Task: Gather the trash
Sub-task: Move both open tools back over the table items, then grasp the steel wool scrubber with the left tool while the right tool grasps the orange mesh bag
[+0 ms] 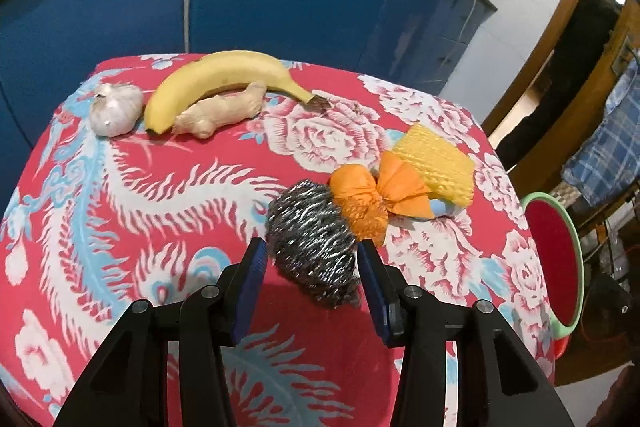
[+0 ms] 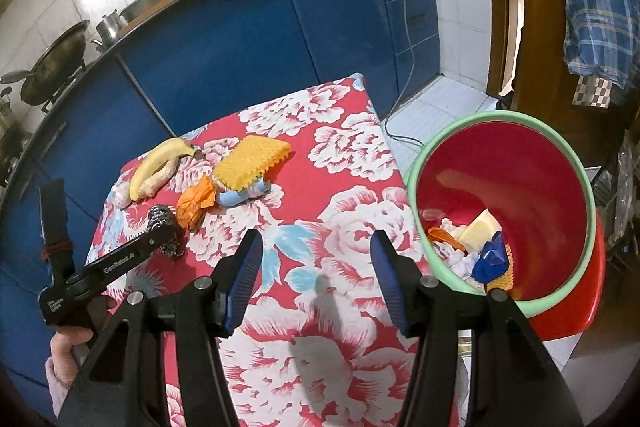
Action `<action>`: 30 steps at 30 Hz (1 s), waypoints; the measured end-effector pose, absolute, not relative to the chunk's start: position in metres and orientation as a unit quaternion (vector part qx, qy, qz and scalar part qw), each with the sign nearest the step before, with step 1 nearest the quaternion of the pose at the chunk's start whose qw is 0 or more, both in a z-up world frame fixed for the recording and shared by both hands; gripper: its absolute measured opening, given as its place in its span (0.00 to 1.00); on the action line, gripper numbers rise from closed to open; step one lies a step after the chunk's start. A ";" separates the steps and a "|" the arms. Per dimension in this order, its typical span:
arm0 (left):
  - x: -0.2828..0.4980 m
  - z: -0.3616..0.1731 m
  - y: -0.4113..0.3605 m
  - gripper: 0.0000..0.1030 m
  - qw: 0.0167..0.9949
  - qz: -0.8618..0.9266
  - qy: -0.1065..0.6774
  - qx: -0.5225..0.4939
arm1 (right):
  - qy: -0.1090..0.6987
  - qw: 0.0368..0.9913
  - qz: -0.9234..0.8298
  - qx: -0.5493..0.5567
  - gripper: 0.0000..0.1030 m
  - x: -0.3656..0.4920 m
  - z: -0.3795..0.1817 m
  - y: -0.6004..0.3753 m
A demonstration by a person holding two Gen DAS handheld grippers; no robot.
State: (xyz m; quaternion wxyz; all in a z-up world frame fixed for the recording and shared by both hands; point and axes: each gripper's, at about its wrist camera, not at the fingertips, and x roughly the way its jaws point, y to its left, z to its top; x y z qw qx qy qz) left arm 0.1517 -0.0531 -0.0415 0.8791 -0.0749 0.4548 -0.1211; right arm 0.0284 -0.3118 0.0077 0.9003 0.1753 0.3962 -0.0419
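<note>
A steel wool scourer lies on the red flowered tablecloth. My left gripper is open with the scourer between its blue pads, not clamped. Beside it lie a crumpled orange wrapper, a yellow foam net and a light blue scrap. My right gripper is open and empty above the cloth, left of a red bin with a green rim that holds several scraps. The scourer, orange wrapper and foam net also show in the right wrist view.
A banana, a ginger root and a garlic bulb lie at the table's far side. Blue cabinets stand behind. The bin sits off the table's right edge. A person stands in the doorway.
</note>
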 end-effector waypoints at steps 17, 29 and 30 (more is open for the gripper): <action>0.141 -0.022 -0.001 0.28 0.898 -0.098 0.417 -0.102 | 0.420 0.896 0.006 0.143 0.56 0.067 -0.003 -0.247; 0.141 -0.023 0.032 0.28 0.912 -0.062 0.389 -0.111 | 0.445 0.887 0.035 0.122 0.56 0.110 -0.027 -0.187; 0.142 -0.025 0.035 0.28 0.912 -0.060 0.390 -0.114 | 0.446 0.886 0.035 0.121 0.56 0.113 -0.028 -0.183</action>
